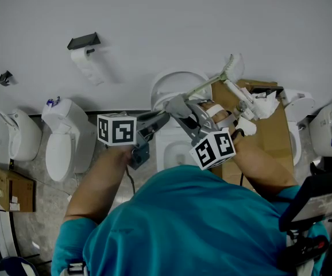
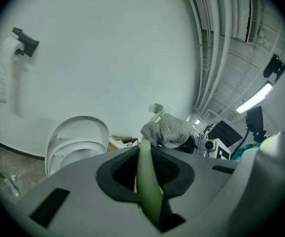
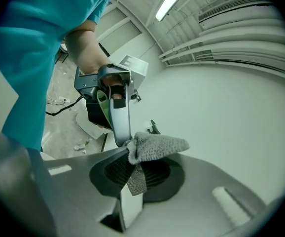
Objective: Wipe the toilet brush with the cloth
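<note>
Shirt (image 1: 200,223), teal, fills the near edge of the head view. Both forearms reach forward from it over a white toilet (image 1: 174,88) with its lid raised.

Left gripper (image 1: 158,119): jaws closed to a narrow gap, clamped on the pale green handle of the toilet brush (image 2: 147,169). The handle runs up and away from the jaws. In the head view it slants up to the right, ending in the bristle head above the toilet.

Right gripper (image 3: 132,169): jaws pinched on a lower fold of the grey cloth (image 3: 155,147). The rest of the cloth bunches just above the jaws. The cloth lies against the brush handle, between the left gripper and the bristle head. In the left gripper view it covers the shaft just below the bristles. The two grippers face each other, close together.

Behind the right gripper, a flattened sheet of cardboard (image 1: 272,128) lies on the floor. To the left stands a second toilet (image 1: 62,145), and near the left edge a small cardboard box (image 1: 11,190).

Farthest is the white wall (image 1: 172,22), carrying a dark toilet paper holder (image 1: 84,41) with a roll hanging from it.
</note>
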A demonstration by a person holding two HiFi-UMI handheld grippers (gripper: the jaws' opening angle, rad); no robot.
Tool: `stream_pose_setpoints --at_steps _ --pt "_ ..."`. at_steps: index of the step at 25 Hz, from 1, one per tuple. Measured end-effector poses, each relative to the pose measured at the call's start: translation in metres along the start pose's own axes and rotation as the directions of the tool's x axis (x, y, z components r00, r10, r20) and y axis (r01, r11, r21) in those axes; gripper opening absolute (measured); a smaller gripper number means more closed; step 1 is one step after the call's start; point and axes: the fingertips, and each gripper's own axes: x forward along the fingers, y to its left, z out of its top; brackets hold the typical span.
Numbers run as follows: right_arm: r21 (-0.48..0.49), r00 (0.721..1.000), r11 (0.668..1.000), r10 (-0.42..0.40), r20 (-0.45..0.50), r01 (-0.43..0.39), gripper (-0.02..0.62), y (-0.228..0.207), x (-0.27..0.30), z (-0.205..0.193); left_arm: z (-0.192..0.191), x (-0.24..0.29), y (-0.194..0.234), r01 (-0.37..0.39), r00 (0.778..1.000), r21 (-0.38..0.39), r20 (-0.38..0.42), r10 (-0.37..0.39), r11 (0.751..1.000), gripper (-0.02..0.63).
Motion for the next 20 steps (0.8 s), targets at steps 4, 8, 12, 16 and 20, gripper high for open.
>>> stream_pose_setpoints --at_steps 4,8,12,16,20 --pt "0.010 1.000 1.000 -0.015 -0.021 0.015 0.037 -0.006 0.000 -0.006 0.000 -0.001 0.001 0.002 1.000 -0.006 -0.002 -0.002 1.000 0.059" --pt "0.009 0.999 1.000 -0.027 -0.034 0.027 0.037 -0.010 -0.001 -0.013 0.001 0.000 0.002 0.009 1.000 -0.017 -0.005 -0.009 1.000 0.058" --pt "0.008 0.998 0.999 -0.042 -0.044 0.043 0.037 -0.014 -0.004 -0.019 0.000 0.002 0.002 0.013 1.000 -0.020 -0.008 -0.014 1.000 0.058" --pt "0.015 0.996 0.998 -0.060 -0.059 0.061 0.037 -0.022 -0.006 -0.025 0.000 0.000 0.002 0.020 1.000 -0.025 -0.008 -0.020 0.999 0.058" --pt "0.017 0.994 0.996 -0.082 -0.074 0.084 0.037 -0.030 -0.010 -0.033 0.000 -0.001 0.002 0.025 1.000 -0.029 -0.007 -0.025 0.999 0.058"
